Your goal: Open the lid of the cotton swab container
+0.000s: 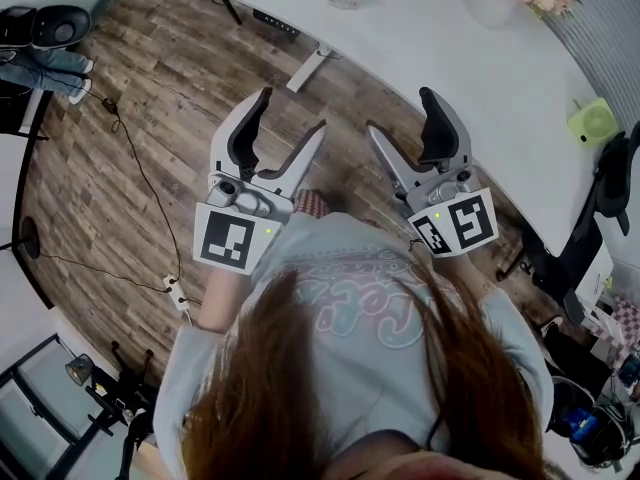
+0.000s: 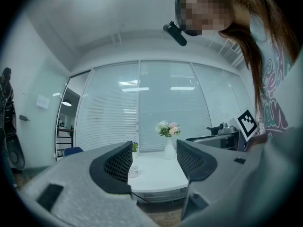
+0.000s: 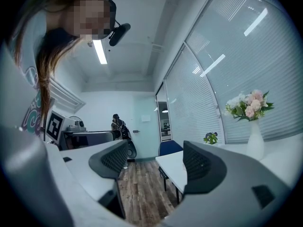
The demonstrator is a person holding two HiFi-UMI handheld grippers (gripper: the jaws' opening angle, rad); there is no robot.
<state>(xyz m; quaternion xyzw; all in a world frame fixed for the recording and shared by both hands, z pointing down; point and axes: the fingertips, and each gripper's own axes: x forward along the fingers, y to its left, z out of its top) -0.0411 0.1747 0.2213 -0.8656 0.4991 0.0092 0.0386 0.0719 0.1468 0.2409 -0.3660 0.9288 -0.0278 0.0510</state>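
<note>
Your head view showed the left gripper [image 1: 293, 110] and right gripper [image 1: 400, 110] side by side over the wooden floor [image 1: 160, 118], short of the white table's [image 1: 430, 48] near edge, with free room around them. Both had their jaws spread and empty. Only your left gripper view showed the cotton swab container [image 2: 134, 170] side-on: small and clear, far off on the table, left of the flower vase [image 2: 169, 148].
</note>
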